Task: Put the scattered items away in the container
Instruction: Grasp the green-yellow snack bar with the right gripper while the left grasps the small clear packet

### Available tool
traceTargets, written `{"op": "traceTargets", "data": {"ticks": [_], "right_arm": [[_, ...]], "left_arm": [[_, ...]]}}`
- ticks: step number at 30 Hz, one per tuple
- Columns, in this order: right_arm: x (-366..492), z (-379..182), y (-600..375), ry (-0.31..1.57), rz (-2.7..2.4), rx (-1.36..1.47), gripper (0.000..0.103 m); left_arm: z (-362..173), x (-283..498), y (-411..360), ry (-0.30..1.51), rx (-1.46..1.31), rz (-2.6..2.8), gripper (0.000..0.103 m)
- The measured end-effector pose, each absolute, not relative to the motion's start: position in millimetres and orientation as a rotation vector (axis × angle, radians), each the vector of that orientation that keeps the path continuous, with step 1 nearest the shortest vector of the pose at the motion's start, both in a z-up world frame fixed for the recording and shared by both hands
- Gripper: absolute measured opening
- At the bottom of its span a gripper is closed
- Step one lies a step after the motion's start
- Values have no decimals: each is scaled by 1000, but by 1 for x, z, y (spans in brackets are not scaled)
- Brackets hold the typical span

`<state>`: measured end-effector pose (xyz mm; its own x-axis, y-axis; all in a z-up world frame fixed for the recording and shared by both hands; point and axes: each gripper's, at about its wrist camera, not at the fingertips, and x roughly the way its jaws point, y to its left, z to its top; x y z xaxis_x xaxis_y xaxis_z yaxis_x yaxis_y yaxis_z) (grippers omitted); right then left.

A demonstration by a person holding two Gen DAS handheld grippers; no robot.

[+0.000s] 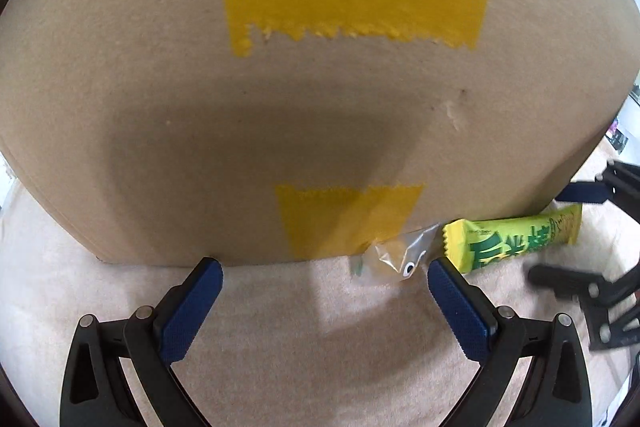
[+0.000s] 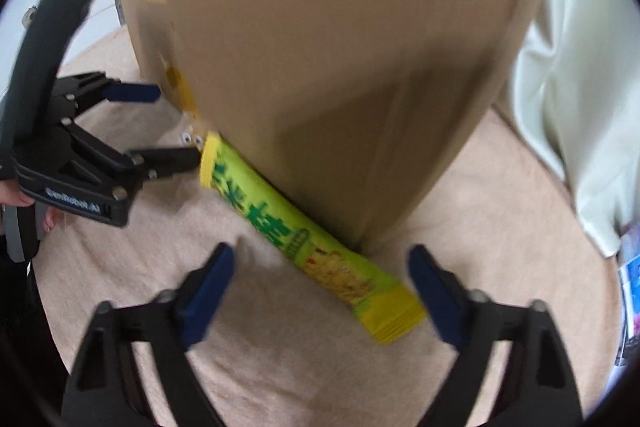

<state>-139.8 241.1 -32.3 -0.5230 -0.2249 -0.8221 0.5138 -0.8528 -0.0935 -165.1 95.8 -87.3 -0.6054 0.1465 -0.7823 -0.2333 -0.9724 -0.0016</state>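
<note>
Beige carpet [image 1: 280, 347], cardboard box [image 1: 320, 107] right in front. My left gripper [image 1: 325, 269] sits wide apart near the clear packet [image 1: 394, 253], while the green snack bar [image 2: 312, 247] lies against the box – right gripper [image 2: 320, 267] straddles it, not yet clamped.

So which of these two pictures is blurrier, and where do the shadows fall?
Right wrist view: more blurred, smearing the cardboard box and the snack packet. Left wrist view: sharper, though the right tongs at its edge streak; a broad dark shadow lies across the box's lower face, and fisheye bulges its edges.
</note>
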Motion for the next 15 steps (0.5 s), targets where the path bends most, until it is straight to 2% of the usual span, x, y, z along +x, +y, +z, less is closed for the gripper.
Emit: {"op": "traceTargets", "data": {"ticks": [2,7,12,15], "right_arm": [[-138,-30,244,438,-2392,1232,64],[-112,-17,245,399,-2323,1208,40],[-90,-16,234,481,-2292,1214,39],[-92,-18,230,494,-2295,1218,43]], "left_arm": [[-87,-165,95,132,-1271,2637,103],[-88,-165,102,161,-1286,2657,103],[-89,-164,107,173,-1299,2673,103],[-89,-163,108,159,-1299,2682,103]]}}
